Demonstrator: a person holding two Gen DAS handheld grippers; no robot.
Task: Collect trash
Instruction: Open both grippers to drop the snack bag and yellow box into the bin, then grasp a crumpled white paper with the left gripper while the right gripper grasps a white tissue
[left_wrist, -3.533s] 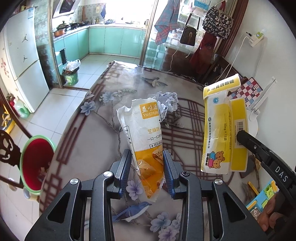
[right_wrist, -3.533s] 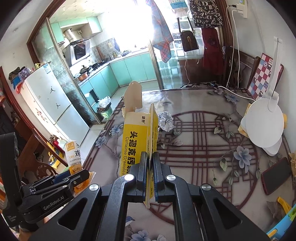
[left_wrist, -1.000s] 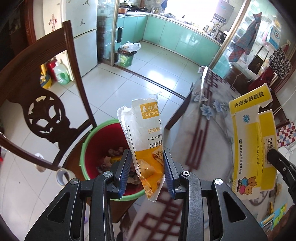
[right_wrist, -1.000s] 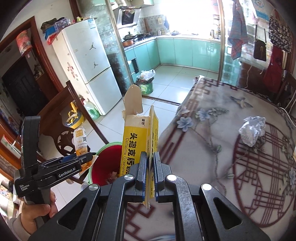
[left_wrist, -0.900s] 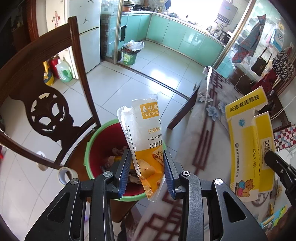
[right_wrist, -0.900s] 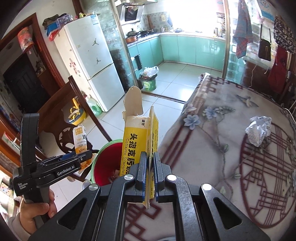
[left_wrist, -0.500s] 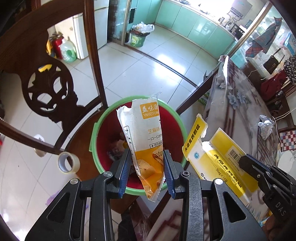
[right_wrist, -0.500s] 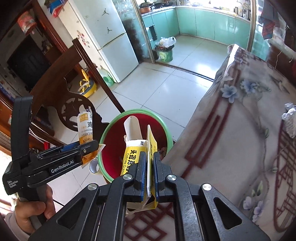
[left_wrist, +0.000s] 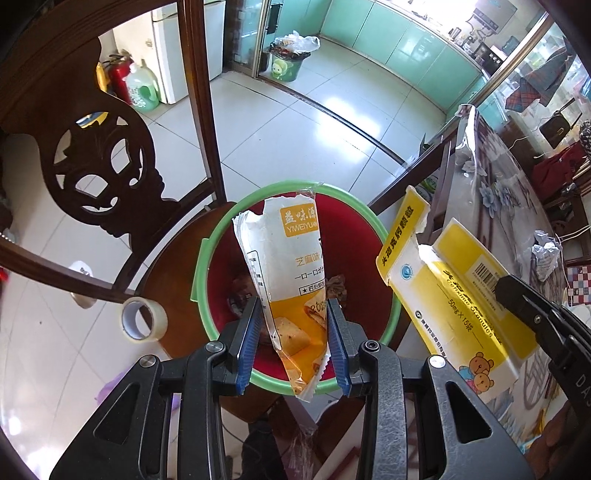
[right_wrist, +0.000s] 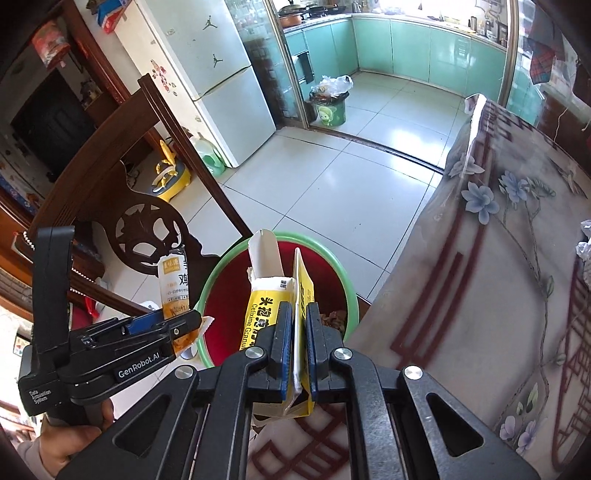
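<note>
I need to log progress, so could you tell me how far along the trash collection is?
Done: some scraps already lie in the bin. In hand: the left gripper holds a wrapper and the right gripper a yellow box, both over the bin, unreleased. Left: a crumpled foil ball on the table.

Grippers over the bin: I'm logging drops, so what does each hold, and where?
The left gripper pinches the snack wrapper near its lower orange end. The right gripper clamps the flattened yellow medicine box near its bottom edge.
</note>
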